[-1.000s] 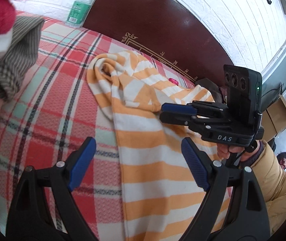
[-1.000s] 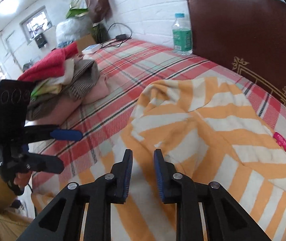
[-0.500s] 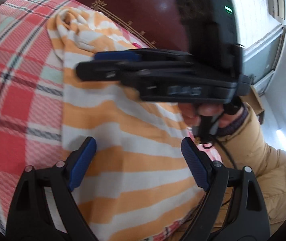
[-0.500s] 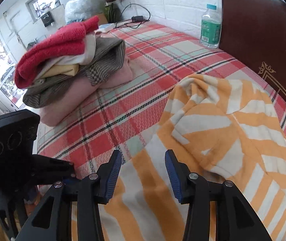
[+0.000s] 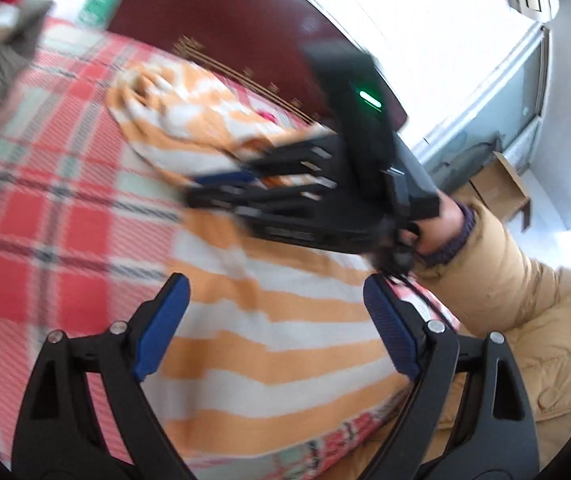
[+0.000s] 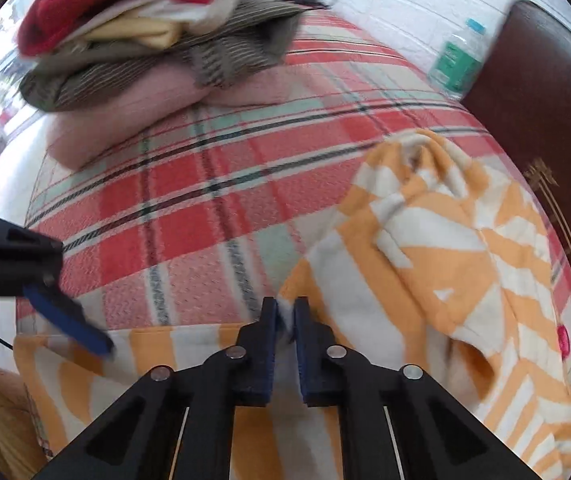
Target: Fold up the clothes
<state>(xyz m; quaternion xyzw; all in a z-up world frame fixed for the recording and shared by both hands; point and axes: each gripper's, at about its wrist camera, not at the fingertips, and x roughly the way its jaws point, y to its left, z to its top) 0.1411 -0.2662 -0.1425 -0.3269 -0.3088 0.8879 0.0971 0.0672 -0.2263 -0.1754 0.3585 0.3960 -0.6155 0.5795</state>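
Orange-and-white striped fabric, the striped garment, lies spread on the plaid bedspread near the dark headboard, its far end bunched. The right gripper has its jaws pinched shut on the garment's edge, a tuft of cloth showing between the blue pads. The left gripper hangs over the near hem with its jaws wide apart and nothing between them. The step in hand looks like taking hold of the edge before a fold. Next, the left gripper probably needs to drop onto the hem and close, so both ends lift together. A pile of folded clothes sits well apart
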